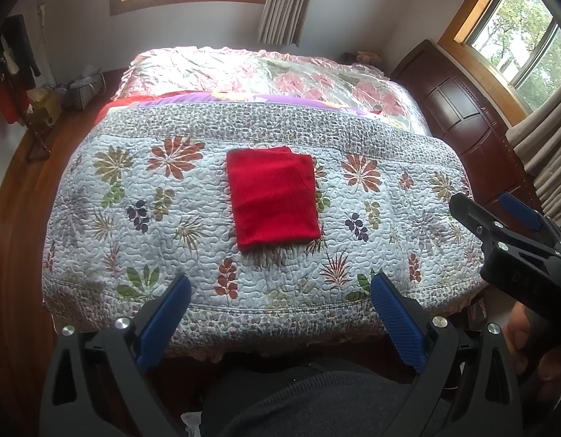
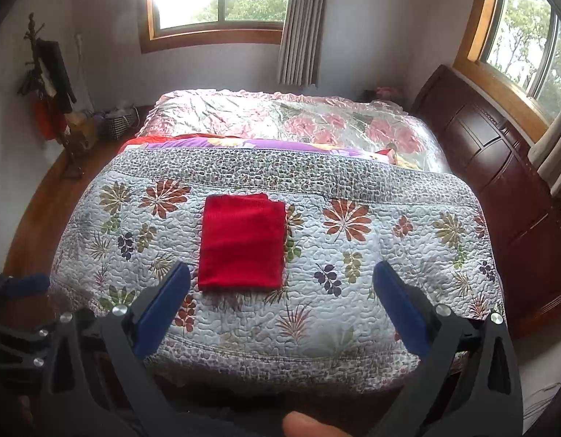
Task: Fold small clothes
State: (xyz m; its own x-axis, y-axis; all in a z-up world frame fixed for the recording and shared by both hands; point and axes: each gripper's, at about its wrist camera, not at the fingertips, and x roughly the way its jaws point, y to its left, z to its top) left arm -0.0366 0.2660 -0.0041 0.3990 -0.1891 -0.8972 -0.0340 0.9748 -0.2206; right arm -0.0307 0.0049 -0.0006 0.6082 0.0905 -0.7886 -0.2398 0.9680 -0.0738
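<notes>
One ribbed red folded garment (image 1: 273, 196), quilted bedspread (image 1: 134, 255)

Legible text: none confirmed; the black body of the right gripper (image 1: 513, 218), seen at the right edge of the left wrist view, carries faint embossed characters, too blurred to read; the quilt (image 1: 142, 255) and the folded red garment (image 1: 273, 196) bear no readable label, brand or number.

black left claw (image 1: 280, 287) and right claw (image 2: 280, 276), blue ribbed pads, silver screws; dark grey knit clothing.
</notes>
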